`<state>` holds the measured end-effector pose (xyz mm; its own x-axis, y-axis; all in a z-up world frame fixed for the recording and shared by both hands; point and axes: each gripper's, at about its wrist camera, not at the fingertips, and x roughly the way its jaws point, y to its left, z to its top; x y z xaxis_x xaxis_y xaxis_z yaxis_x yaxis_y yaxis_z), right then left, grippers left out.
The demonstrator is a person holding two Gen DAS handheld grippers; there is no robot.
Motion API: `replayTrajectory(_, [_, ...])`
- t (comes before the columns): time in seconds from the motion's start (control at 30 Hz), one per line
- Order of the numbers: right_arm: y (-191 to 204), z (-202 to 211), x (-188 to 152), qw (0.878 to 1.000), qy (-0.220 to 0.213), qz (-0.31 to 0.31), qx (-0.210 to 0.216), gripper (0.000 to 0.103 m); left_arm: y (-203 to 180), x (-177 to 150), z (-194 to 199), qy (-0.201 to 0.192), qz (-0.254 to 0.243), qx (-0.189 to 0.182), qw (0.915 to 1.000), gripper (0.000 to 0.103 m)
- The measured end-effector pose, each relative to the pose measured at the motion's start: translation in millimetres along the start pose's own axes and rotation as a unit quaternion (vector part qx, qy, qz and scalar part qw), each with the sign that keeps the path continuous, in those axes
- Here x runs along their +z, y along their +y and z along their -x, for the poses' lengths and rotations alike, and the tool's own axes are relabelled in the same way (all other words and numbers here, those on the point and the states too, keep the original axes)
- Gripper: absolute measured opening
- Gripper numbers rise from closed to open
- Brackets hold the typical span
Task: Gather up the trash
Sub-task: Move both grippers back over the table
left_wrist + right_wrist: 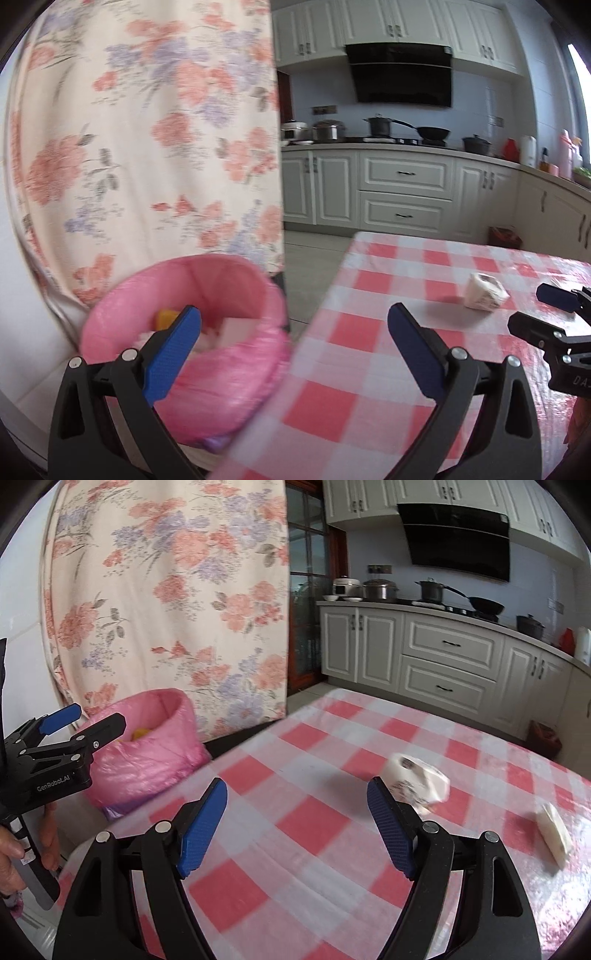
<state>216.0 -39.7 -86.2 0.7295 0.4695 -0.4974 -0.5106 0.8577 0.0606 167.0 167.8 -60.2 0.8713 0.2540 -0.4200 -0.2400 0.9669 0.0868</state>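
Where lettering shows, GenRobot.AI on left gripper (83,722), wide apart, empty, right gripper (297,827) opening, empty.

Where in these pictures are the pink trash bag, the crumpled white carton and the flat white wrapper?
pink trash bag (236,373), left wrist view, on its bulging outer side.
crumpled white carton (417,779), right wrist view, on its printed side.
flat white wrapper (554,830), right wrist view, on its middle.
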Motion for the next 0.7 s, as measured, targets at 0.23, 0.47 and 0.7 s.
replayTrajectory(0.23, [-48.5,17.7,-20.5,0.999,0.007,-0.027,-0.036,0.074,-52.2,-5.1,-2.6,0.01,-0.035,-0.032,0.9988,0.098])
replayTrajectory(0.47, [-83.1,36.6,-37.8,0.997,0.006,-0.045,-0.063,0.075,-95.6,-10.1,-2.9,0.017,-0.05,-0.062,0.9967,0.098])
replayTrajectory(0.7, [-110.4,48.6,-51.9,0.994,0.014,-0.055,-0.093,0.075,-136.7,-19.5,-6.7,0.03,-0.074,-0.091,0.9926,0.098])
